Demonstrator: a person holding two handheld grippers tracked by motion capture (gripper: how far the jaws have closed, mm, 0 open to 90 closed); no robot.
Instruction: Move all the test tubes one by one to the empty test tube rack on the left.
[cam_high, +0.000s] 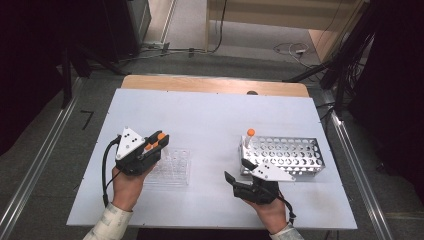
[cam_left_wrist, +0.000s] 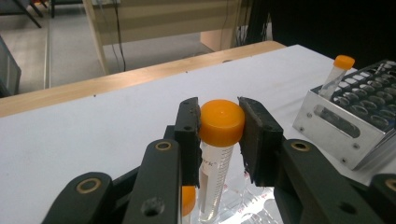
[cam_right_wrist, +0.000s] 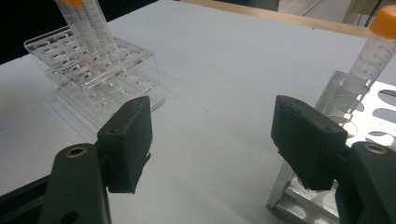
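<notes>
My left gripper (cam_high: 158, 142) (cam_left_wrist: 219, 135) is shut on the orange cap of a clear graduated tube (cam_left_wrist: 218, 122) (cam_high: 159, 136). The tube stands upright over the clear acrylic rack (cam_high: 172, 169) (cam_right_wrist: 107, 74). A second orange-capped tube (cam_left_wrist: 187, 199) sits just beside it in that rack, and both tubes (cam_right_wrist: 88, 28) rise from the rack in the right gripper view. My right gripper (cam_high: 236, 169) (cam_right_wrist: 212, 140) stands open with nothing between its jaws, close to the near left corner of the metal rack (cam_high: 295, 156) (cam_right_wrist: 378, 105). One orange-capped tube (cam_high: 249, 136) (cam_right_wrist: 369, 60) (cam_left_wrist: 341, 70) stands in that rack's corner.
Both racks rest on a white board (cam_high: 210, 120) laid over a wooden table (cam_high: 215, 84). The metal rack (cam_left_wrist: 350, 121) has several empty holes. Open white surface lies between the two racks. Cables and dark stands sit on the floor beyond the table.
</notes>
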